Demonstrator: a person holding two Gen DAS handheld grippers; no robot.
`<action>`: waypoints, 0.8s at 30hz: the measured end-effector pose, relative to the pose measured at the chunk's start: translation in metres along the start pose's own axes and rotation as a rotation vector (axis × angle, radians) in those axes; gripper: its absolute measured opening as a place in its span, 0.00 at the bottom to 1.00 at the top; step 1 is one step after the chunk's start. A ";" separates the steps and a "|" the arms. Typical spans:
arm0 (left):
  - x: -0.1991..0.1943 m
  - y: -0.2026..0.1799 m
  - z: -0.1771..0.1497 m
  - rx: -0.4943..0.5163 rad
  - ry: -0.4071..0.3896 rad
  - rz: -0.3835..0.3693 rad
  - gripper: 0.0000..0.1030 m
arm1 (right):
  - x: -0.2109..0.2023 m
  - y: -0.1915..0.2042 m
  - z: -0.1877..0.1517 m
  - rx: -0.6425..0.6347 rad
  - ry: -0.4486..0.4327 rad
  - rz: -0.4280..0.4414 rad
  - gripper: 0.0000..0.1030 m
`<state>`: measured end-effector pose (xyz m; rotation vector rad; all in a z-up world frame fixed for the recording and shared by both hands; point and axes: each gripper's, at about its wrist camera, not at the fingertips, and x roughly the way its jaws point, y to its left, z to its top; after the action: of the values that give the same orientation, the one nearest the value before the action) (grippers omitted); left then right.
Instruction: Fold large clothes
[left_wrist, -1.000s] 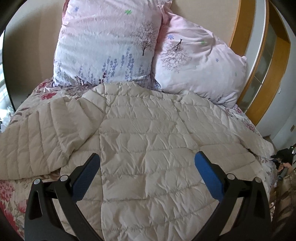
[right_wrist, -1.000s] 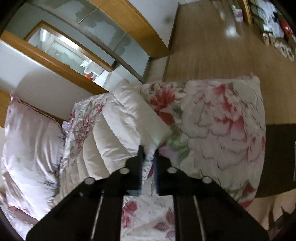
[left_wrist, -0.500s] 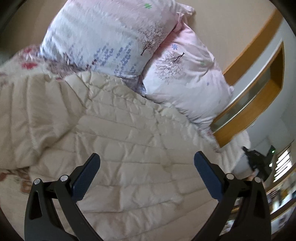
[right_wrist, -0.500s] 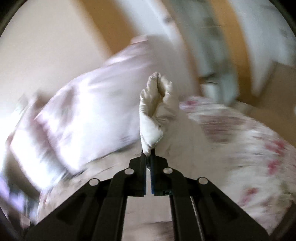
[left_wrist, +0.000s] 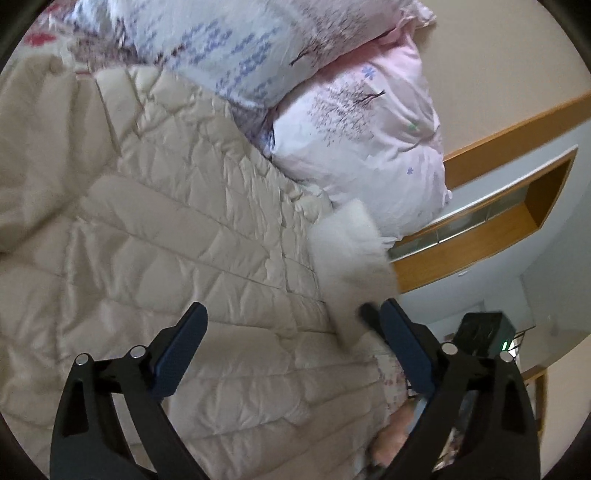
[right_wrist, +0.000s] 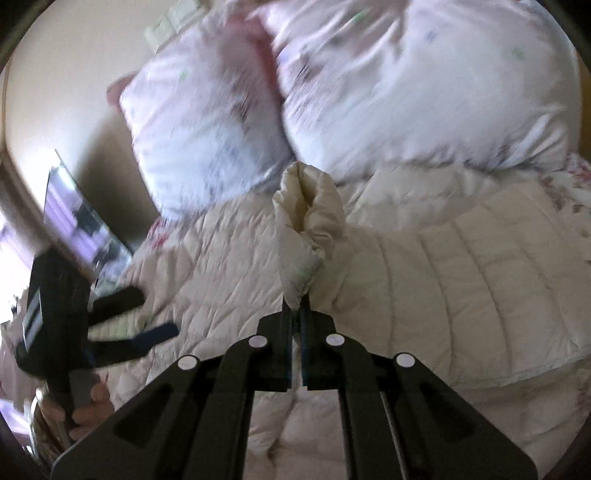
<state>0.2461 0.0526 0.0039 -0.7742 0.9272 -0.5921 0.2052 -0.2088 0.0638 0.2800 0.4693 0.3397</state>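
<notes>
A cream quilted down jacket (left_wrist: 177, 236) lies spread on the bed, collar toward the pillows. My left gripper (left_wrist: 291, 328) is open and empty, hovering over the jacket's body. My right gripper (right_wrist: 295, 306) is shut on the jacket's right sleeve cuff (right_wrist: 303, 236) and holds it lifted over the jacket's body (right_wrist: 461, 280). In the left wrist view the lifted sleeve (left_wrist: 351, 254) shows blurred at the right, next to the right finger. The left gripper (right_wrist: 144, 325) also shows at the left of the right wrist view.
Two pink floral pillows (left_wrist: 362, 122) lean on the wall behind the jacket, also in the right wrist view (right_wrist: 424, 92). A floral bedspread (right_wrist: 569, 181) lies under the jacket. A wooden-framed cabinet (left_wrist: 498, 218) stands to the right of the bed.
My right gripper has carried the sleeve cuff from the bed's right edge up and over the jacket toward the pillows. My left gripper has turned right, staying open.
</notes>
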 end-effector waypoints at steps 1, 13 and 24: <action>0.008 0.002 0.000 -0.013 0.015 -0.002 0.93 | 0.005 0.005 -0.005 -0.026 0.033 0.013 0.13; 0.062 0.007 -0.010 -0.114 0.147 -0.029 0.70 | -0.056 -0.067 -0.029 0.373 0.011 0.118 0.73; 0.076 0.016 0.006 -0.106 0.112 0.029 0.05 | -0.055 -0.154 -0.055 0.709 -0.057 0.051 0.69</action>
<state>0.2897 0.0085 -0.0430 -0.8277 1.0781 -0.5686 0.1711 -0.3591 -0.0138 0.9896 0.5157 0.2036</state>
